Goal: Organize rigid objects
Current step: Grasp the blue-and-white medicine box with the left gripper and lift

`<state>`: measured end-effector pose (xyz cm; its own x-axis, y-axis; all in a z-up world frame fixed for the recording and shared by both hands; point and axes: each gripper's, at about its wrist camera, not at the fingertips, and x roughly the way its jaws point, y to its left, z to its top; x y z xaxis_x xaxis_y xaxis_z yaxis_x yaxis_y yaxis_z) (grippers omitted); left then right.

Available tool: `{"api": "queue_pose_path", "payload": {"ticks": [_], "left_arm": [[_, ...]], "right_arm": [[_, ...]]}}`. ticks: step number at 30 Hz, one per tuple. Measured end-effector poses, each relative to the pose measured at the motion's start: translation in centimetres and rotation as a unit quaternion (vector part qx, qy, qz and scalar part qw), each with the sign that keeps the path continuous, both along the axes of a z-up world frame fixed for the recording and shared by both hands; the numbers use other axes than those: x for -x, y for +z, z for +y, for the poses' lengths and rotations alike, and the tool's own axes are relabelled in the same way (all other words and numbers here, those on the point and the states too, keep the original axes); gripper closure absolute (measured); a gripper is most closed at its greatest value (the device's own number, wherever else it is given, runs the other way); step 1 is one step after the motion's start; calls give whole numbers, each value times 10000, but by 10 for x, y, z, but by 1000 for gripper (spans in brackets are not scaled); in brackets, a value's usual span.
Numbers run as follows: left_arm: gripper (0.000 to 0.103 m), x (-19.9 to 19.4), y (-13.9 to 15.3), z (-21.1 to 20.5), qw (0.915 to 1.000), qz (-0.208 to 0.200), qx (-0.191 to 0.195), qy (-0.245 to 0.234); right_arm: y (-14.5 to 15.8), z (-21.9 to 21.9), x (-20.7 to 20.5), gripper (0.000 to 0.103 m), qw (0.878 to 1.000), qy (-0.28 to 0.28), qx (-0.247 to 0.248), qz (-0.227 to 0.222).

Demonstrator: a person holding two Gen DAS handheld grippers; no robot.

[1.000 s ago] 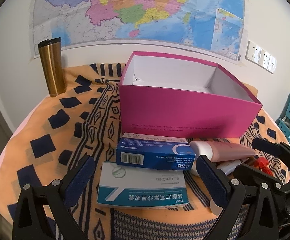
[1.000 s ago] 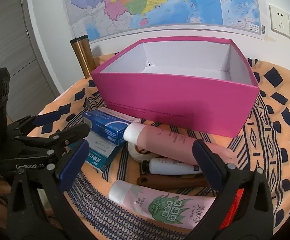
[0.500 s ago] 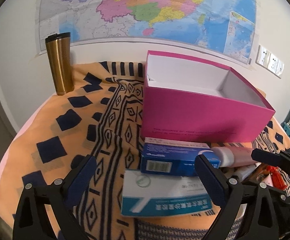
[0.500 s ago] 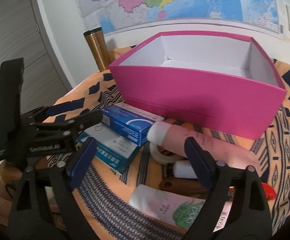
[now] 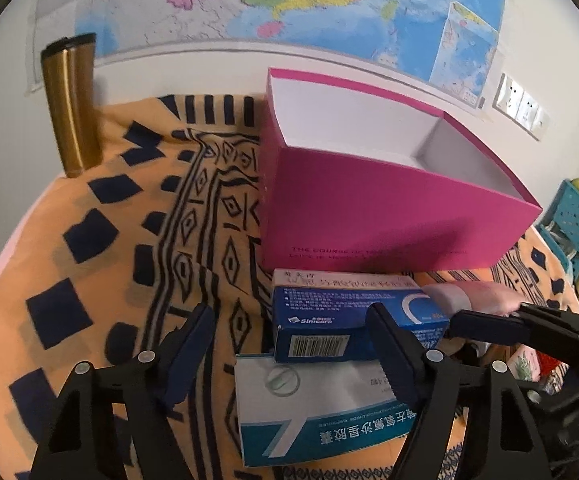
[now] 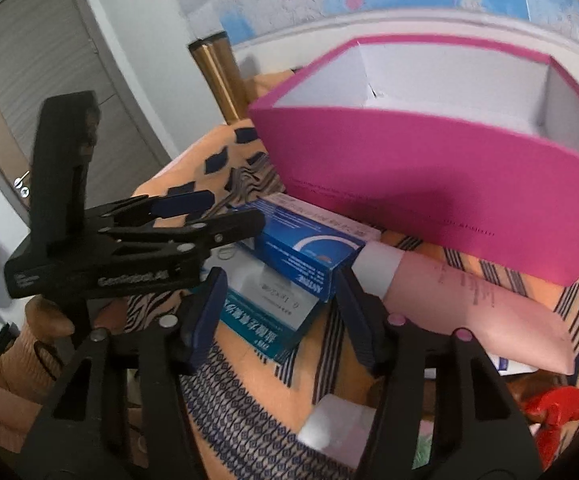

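Observation:
An open magenta box [image 5: 373, 216] with a white inside stands on the patterned cloth; it also shows in the right wrist view [image 6: 441, 184]. In front of it a dark blue medicine carton [image 5: 341, 320] lies partly on a white and teal carton [image 5: 321, 408]. A pink tube [image 6: 461, 300] lies to their right. My left gripper [image 5: 289, 340] is open and empty, its jaws either side of the cartons' near ends. My right gripper [image 6: 281, 300] is open and empty, close above the teal carton [image 6: 273, 316] and the blue carton [image 6: 305, 256].
A gold tumbler [image 5: 73, 104] stands at the back left by the wall. A white tube with green print [image 6: 337, 432] and a red item [image 6: 557, 412] lie at the front right. A teal basket [image 5: 573, 224] stands off the table's right side.
Both grippers have swung left and moved closer to the two cartons. The right gripper's jaws have narrowed somewhat. Nothing on the cloth has moved.

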<state>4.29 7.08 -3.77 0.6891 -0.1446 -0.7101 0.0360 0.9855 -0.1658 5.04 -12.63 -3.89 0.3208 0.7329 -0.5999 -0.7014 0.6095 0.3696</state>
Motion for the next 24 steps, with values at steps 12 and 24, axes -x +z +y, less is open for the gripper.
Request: {"api": "queue_pose_path", "payload": {"ticks": [12, 24], "left_arm": [[47, 2, -2, 0, 9983, 96, 354, -463], [47, 47, -1, 3, 9975, 75, 338, -622]], "right_arm": [[-11, 6, -12, 44, 9996, -27, -147, 244], [-11, 2, 23, 44, 9989, 469, 23, -8]]}}
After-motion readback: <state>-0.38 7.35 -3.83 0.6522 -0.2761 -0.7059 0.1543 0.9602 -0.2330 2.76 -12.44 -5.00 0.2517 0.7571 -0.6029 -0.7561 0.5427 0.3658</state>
